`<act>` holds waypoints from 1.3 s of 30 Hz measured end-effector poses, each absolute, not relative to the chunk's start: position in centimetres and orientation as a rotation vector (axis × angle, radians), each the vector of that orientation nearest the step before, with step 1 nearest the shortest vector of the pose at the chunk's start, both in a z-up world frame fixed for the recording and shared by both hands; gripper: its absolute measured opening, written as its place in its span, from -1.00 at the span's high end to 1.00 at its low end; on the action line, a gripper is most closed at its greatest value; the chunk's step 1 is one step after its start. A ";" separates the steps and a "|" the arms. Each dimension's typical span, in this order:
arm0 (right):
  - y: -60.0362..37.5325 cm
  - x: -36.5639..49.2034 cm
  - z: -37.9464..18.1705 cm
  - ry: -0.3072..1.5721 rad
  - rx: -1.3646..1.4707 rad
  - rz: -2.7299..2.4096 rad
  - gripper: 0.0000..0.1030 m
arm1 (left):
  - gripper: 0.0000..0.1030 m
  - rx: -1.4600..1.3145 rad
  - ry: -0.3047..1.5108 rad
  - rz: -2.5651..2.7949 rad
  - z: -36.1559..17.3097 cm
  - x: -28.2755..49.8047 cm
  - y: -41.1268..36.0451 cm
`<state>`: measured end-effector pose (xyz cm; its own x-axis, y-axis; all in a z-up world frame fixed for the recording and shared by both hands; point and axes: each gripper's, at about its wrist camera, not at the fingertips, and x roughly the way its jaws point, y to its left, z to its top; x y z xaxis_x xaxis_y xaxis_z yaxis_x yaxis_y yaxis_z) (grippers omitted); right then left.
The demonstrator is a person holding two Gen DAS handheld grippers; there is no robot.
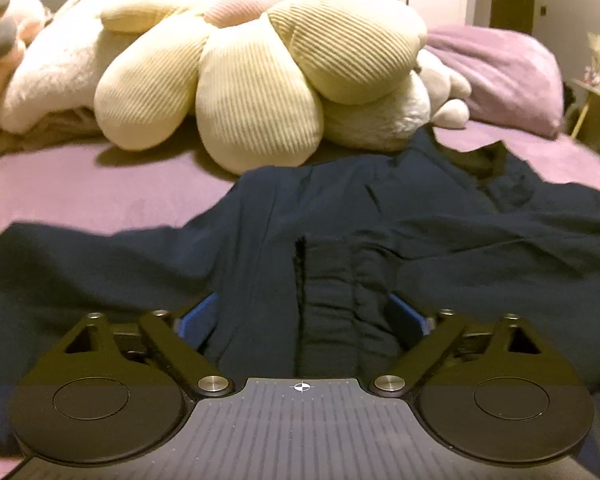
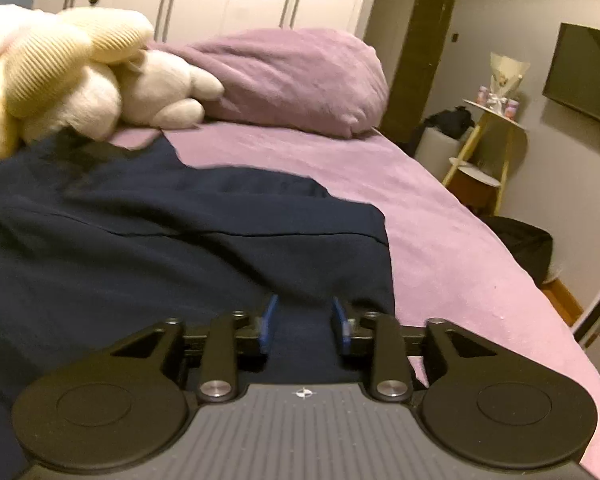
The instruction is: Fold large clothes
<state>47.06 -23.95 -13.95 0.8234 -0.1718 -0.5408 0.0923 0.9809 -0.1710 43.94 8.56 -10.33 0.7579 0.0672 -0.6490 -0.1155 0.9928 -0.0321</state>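
A large navy garment (image 1: 380, 216) lies spread and rumpled across the purple bed sheet (image 1: 80, 188). My left gripper (image 1: 302, 314) rests low on it, jaws wide apart; a ridged bunch of the cloth with a dark seam rises between the blue fingertips (image 1: 196, 316) and partly covers them. In the right wrist view the garment (image 2: 160, 240) fills the left half, its right edge running along the sheet (image 2: 440, 232). My right gripper (image 2: 305, 320) sits at that edge near a corner, its blue pads (image 2: 269, 322) a little apart, with flat fabric in the gap and no pinch showing.
A heap of cream plush cushions and toys (image 1: 240, 80) crowds the head of the bed, touching the garment's far end. A purple pillow (image 2: 292, 80) lies beside it. Past the bed's right side stand a small yellow shelf (image 2: 488, 136), a dark bag (image 2: 520, 240) and a wall screen (image 2: 584, 80).
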 end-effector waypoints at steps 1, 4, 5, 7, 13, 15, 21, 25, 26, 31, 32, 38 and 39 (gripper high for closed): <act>-23.8 46.3 -13.6 0.580 -0.126 -0.117 0.31 | -0.73 -0.082 0.707 0.096 -10.2 43.6 8.5; -23.2 44.8 -13.9 0.585 -0.137 -0.102 0.30 | -0.46 -0.105 0.733 0.062 -10.0 43.4 7.8; -23.0 44.6 -14.3 0.593 -0.146 -0.101 0.30 | -0.39 -0.105 0.744 0.050 -10.0 43.7 7.5; -22.5 44.6 -15.1 0.596 -0.175 -0.112 0.28 | -0.22 -0.059 0.754 0.052 -10.3 44.3 6.7; -21.9 44.8 -14.2 0.611 -0.147 -0.091 0.29 | 0.11 0.080 0.730 0.107 -10.8 45.7 5.0; -21.6 44.2 -13.7 0.598 -0.117 -0.085 0.30 | 0.03 0.139 0.724 0.121 -11.1 45.8 4.5; -20.9 44.5 -15.7 0.640 -0.138 -0.055 0.30 | -0.51 -0.005 0.784 0.104 -9.8 45.1 6.6; -20.2 44.4 -14.5 0.653 -0.177 -0.071 0.34 | -0.88 -0.280 0.739 -0.012 -6.4 40.6 11.8; -20.3 43.7 -13.8 0.638 -0.157 -0.072 0.34 | -0.90 -0.328 0.706 -0.015 -5.4 38.9 13.4; -21.1 37.7 -11.4 0.582 -0.003 -0.028 0.28 | -0.91 -0.526 0.647 0.173 -4.6 29.6 23.9; -21.3 36.3 -11.2 0.583 0.039 -0.008 0.26 | -0.91 -0.568 0.650 0.246 -5.2 28.0 26.3; -22.4 29.5 -12.4 0.692 0.383 0.134 0.12 | -0.35 -0.927 0.596 0.583 -9.6 20.9 38.2; -22.4 28.8 -12.9 0.714 0.412 0.137 0.12 | -0.22 -0.984 0.573 0.598 -10.1 20.5 39.4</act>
<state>28.82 -22.41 -12.93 0.7508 0.2603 -0.6071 0.0174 0.9110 0.4121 20.48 39.42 -10.10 0.7018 0.2008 -0.6835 -0.6913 0.4235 -0.5854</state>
